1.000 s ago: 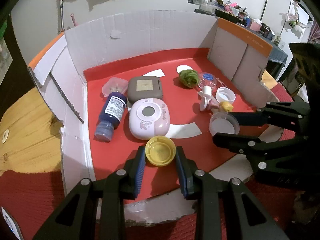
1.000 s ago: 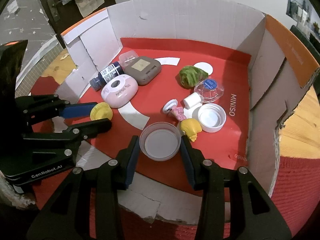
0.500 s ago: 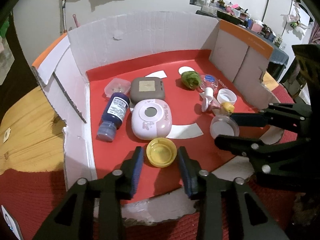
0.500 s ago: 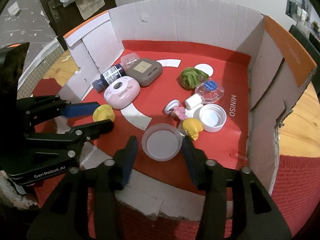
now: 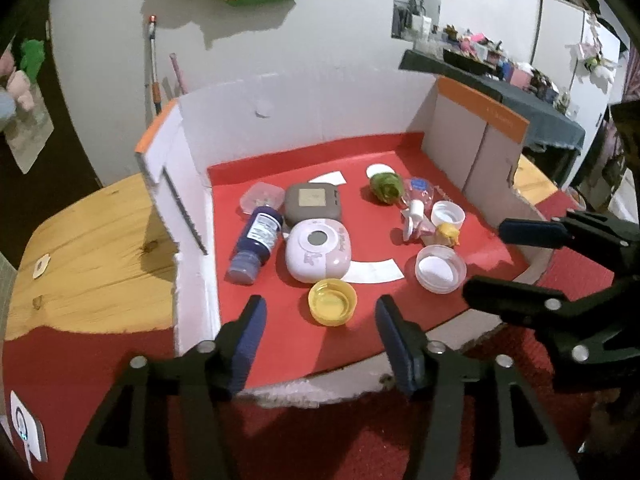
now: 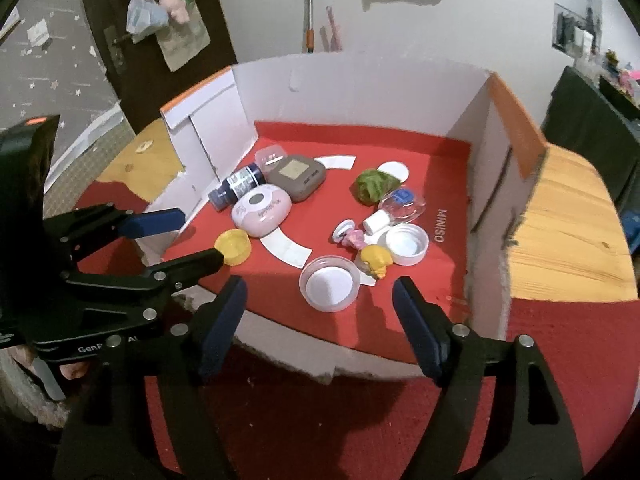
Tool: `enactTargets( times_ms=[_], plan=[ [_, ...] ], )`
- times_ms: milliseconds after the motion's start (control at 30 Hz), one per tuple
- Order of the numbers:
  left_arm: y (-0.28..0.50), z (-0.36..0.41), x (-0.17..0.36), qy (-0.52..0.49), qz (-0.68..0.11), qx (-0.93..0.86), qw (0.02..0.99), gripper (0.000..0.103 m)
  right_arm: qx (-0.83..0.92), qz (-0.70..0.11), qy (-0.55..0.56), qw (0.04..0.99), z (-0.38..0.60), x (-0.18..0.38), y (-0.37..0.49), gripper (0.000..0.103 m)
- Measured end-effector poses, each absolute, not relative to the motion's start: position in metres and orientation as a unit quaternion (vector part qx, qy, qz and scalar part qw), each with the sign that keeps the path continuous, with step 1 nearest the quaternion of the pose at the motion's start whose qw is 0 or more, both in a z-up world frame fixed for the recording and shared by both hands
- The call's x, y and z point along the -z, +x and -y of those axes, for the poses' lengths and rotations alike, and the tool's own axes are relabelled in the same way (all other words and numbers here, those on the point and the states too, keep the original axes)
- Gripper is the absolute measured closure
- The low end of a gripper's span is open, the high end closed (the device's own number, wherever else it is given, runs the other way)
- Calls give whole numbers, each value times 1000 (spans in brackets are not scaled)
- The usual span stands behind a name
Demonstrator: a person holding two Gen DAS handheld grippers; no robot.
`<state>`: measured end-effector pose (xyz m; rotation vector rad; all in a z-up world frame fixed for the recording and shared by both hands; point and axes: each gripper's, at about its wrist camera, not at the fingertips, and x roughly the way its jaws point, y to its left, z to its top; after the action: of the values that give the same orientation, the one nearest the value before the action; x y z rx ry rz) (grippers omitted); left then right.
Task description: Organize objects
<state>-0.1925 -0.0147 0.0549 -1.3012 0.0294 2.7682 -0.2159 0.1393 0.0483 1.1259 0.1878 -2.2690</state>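
A yellow cap lies open side up on the red floor of the cardboard box, near its front edge. My left gripper is open and empty, just in front of the cap. A clear round lid lies to the right of it. My right gripper is open and empty, in front of that lid. The yellow cap also shows in the right wrist view, and the clear lid in the left wrist view.
In the box lie a pink case, a grey case, a dark blue bottle, a green crumpled item, a white cap, a small yellow toy and other small items. The box stands on a wooden table.
Both grippers opened wide and pulled back toward the box's front edge. The yellow cap and the clear lid, which sat between the fingers, now lie free on the red floor.
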Motion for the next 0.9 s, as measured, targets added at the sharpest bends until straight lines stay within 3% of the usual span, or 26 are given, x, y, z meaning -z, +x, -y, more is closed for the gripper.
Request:
enactTargets(
  times_ms=[67,133,267,367,700,767,900],
  plan=[
    [-188,15,-57,-417,-8,-908,32,35,859,-65,415,291,-142,-51,-212,26],
    [-183,16,-59,-407,-4,-913,23,32,869,-61,403,280,-146,-55,-206,15],
    [-173,16,-60,-389,-1,-921,6,26,891,-61,371,256,-153,-60,-194,13],
    [-166,16,-59,-377,0,-926,-9,21,906,-54,346,239,-160,-62,-187,4],
    [-152,17,-53,-359,-1,-933,-27,10,927,-55,305,213,-166,-51,-174,0],
    [-151,17,-52,-355,2,-934,-26,1,929,-58,299,210,-166,-49,-173,0],
    [-151,18,-50,-347,7,-937,-29,0,934,-62,290,197,-167,-43,-174,0]
  ],
)
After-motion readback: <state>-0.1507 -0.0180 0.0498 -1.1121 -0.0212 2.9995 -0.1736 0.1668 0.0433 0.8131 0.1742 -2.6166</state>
